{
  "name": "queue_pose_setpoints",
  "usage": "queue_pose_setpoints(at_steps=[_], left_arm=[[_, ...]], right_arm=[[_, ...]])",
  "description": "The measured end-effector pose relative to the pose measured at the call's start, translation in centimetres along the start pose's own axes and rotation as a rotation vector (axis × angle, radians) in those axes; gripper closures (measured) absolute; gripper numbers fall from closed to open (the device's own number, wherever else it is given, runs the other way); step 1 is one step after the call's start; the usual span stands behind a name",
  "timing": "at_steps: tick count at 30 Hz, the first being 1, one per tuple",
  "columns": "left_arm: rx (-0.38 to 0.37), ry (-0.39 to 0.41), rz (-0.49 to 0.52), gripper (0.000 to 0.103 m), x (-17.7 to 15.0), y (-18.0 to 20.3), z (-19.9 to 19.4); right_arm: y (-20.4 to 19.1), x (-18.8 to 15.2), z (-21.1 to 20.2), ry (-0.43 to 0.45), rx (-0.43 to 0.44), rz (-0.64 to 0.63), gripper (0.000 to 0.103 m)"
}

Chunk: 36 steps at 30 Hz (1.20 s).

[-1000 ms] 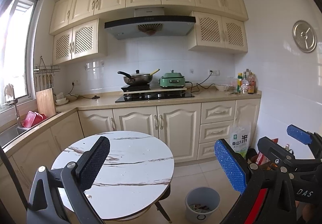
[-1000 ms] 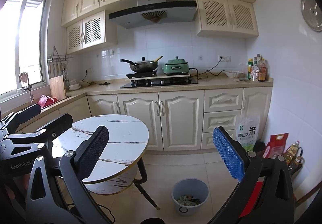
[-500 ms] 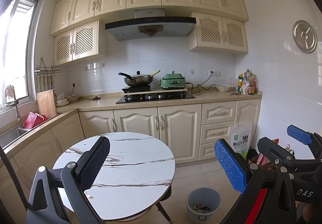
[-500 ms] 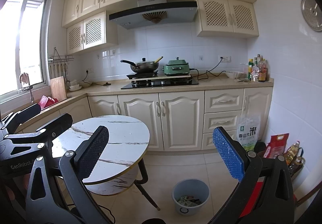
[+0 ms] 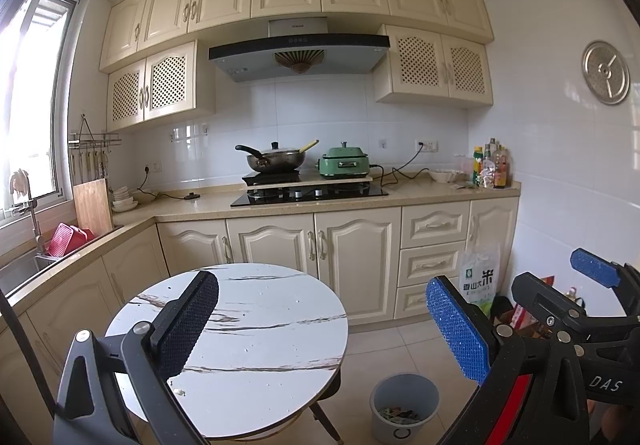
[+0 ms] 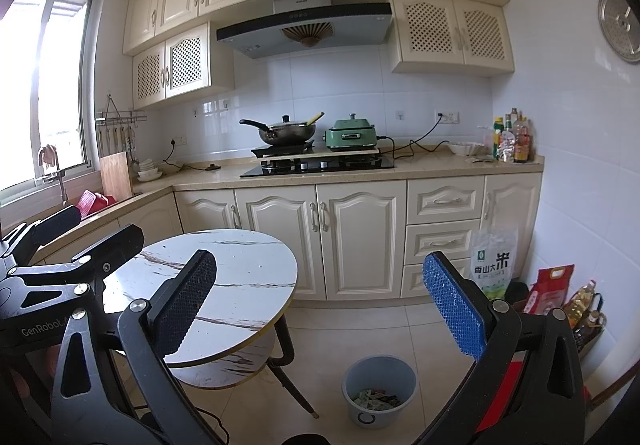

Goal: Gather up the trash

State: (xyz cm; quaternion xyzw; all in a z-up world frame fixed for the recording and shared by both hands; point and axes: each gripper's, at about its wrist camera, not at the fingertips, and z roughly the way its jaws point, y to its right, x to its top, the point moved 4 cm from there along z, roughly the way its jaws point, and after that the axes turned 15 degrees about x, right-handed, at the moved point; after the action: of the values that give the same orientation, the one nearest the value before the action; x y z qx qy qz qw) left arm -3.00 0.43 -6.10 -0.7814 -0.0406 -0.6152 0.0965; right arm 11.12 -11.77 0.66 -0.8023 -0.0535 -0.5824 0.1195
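So, your left gripper (image 5: 322, 329): held above the round table, jaws wide apart, nothing between them.
Your right gripper (image 6: 320, 305): raised beside the table's right edge, jaws wide apart as well, holding nothing.
Each in the other's view: your right gripper shows at 4 o'clock in the left view (image 5: 560, 297); your left gripper shows at 9 o'clock in the right view (image 6: 60, 245).
Trash bin (image 6: 379, 391): grey, upright on the floor tiles at 6 o'clock from your right gripper, just right of the table legs.
Trash (image 6: 374, 399): scraps of paper and wrappers lie in the bottom of the bin; you cannot tell single pieces apart.
Table (image 5: 280, 309): white marble-look top with dark veins; a small crumb (image 5: 179, 391) sits near its front edge at 7 o'clock in your left view.
Counter (image 6: 420, 169): at 12 o'clock, with a lidded wok (image 6: 286, 133) and a green cooker (image 6: 351, 136) over the hob.
Bottles (image 6: 514, 141): grouped at 2 o'clock on the counter's far right end.
Rice bag (image 6: 494, 261): on the floor at 3 o'clock, leaning against the drawers.
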Motion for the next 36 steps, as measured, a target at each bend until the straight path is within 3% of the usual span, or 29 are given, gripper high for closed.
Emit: queue_pose_setpoints(at_steps=[36], left_arm=[[0.004, 0.002, -0.003, 0.001, -0.62, -0.06, 0.17]], right_arm=[[-0.03, 0.06, 0.07, -0.005, 0.000, 0.001, 0.000]])
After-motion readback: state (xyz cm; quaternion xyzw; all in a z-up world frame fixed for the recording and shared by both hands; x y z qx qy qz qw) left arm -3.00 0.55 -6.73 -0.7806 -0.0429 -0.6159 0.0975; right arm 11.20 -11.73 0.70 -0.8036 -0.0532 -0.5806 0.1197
